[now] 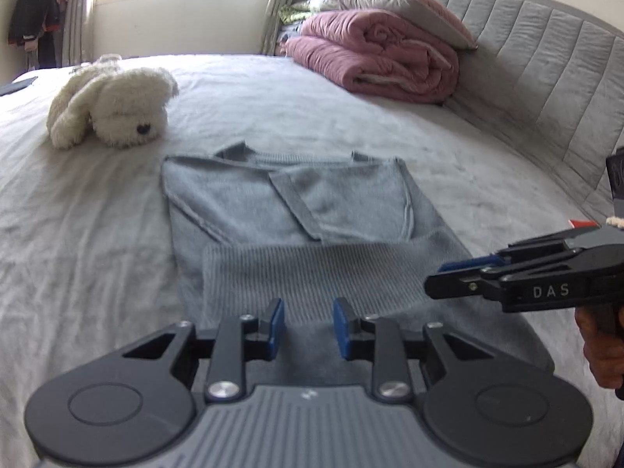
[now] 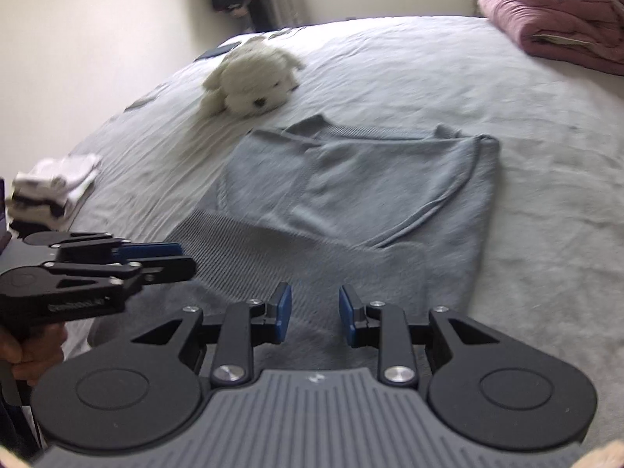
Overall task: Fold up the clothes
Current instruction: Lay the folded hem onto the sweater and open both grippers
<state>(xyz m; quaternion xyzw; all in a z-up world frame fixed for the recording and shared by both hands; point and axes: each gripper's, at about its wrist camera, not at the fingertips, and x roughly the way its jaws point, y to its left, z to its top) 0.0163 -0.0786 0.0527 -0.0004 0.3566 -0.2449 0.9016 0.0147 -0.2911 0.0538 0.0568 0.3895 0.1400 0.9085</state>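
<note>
— Grey knit, that sweater (image 1: 296, 218). Where does it lie against the fingers?

— It lies flat on the pale bed sheet (image 1: 97, 234), sleeves folded in across the chest, collar at the far end and the ribbed hem (image 1: 312, 273) at the near end. The left gripper (image 1: 307, 327) hovers over that hem, blue pads (image 1: 276, 323) parted with only cloth showing in the gap; nothing is pinched.

— And the other one?

— The right gripper (image 2: 315, 318) sits over the near right part of the hem, its fingers likewise apart and empty. In the left wrist view it comes in from the right edge, beside the hem's right corner, held by a hand (image 1: 600, 347).

— Do the two touch?

— No, they stand near each other, side by side over the near edge of the sweater. Whether the tips rest on the fabric or float just above it cannot be told.

— What else is on the bed?

— A white plush dog (image 1: 113, 105) beyond the sweater's far left corner, a rolled pink quilt (image 1: 382, 58) at the far right by the grey headboard (image 1: 546, 78), and a small stack of folded clothes (image 2: 54, 191) well off to the left.
</note>
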